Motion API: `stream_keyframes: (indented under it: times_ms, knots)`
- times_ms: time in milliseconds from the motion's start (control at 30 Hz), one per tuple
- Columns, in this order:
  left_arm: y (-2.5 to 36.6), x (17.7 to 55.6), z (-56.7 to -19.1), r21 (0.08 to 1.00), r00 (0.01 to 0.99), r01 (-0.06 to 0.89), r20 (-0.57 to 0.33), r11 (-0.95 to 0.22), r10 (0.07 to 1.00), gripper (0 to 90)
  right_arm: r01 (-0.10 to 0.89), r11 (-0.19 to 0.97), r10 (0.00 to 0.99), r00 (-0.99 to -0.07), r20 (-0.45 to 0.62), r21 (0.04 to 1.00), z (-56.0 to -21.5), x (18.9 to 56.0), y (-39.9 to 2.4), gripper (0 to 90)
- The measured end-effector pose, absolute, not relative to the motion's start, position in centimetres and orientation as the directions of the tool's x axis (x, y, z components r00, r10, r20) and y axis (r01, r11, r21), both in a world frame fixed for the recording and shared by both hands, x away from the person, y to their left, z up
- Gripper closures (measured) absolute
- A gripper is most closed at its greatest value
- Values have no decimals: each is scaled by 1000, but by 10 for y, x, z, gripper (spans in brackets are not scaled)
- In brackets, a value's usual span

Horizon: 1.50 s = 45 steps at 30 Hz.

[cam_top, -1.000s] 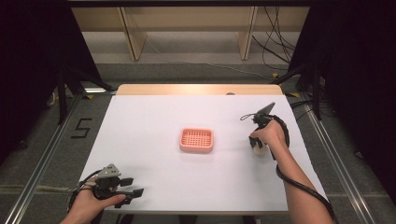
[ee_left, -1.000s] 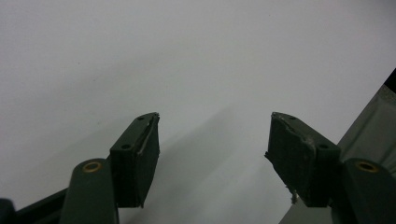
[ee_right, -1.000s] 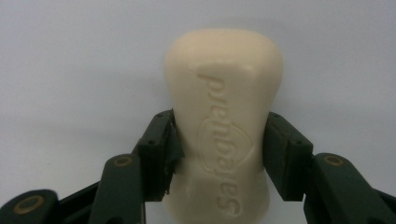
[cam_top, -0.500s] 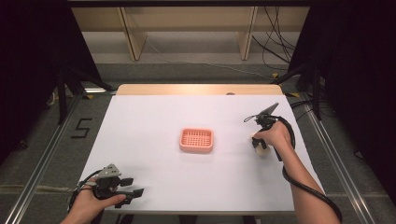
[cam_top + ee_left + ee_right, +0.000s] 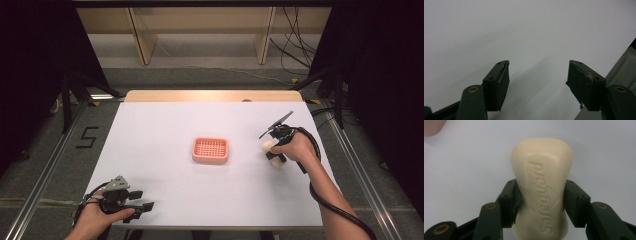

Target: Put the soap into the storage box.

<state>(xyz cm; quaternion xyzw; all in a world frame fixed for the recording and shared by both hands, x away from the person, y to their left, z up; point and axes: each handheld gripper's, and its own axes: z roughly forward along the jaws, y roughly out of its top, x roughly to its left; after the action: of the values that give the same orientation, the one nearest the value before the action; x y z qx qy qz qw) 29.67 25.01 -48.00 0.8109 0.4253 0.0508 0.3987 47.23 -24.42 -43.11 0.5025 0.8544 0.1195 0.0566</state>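
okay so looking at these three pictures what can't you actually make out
- Near end of the soap bar, right gripper view: cut off by the bottom edge, sides covered by the jaws.
- Whether the soap touches the table, high view: too small, hand blocks it.
- Pink tray contents, high view: too small.

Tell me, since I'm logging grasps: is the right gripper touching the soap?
Touching. In the right gripper view both jaws of the right gripper press against the sides of the soap.

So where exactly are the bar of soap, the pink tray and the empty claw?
bar of soap (image 5: 541, 185), right gripper view, its embossed face.
pink soap tray (image 5: 210, 150), high view, its slatted floor.
left claw (image 5: 536, 85), left gripper view, midway between its open tips.
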Motion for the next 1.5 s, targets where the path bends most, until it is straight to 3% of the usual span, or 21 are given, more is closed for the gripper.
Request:
stream_keyframes:
  times_ms: [333, 367, 533, 700, 900, 1500]
  knots:
    - [251, 297, -480, 685, 634, 649, -246, -332, 733, 336, 735, 609, 761, -647, 41, 297, -430, 466, -238, 504]
    - [251, 297, -480, 684, 631, 650, -243, -331, 737, 336, 672, 670, 699, -714, 37, 315, -430, 464, -237, 504]
    - [250, 297, -480, 686, 629, 652, -250, -324, 736, 336, 619, 717, 639, -767, 53, 319, -429, 458, -230, 504]
    - [251, 297, -480, 684, 637, 647, -242, -337, 732, 335, 537, 787, 564, -826, -2, 303, -427, 454, -221, 504]
    - [250, 297, -480, 688, 634, 650, -258, -322, 729, 335, 463, 829, 495, -869, -24, 312, -424, 452, -213, 504]
    - [250, 297, -480, 687, 638, 648, -253, -330, 727, 334, 362, 878, 392, -919, -38, 313, -420, 451, -194, 504]
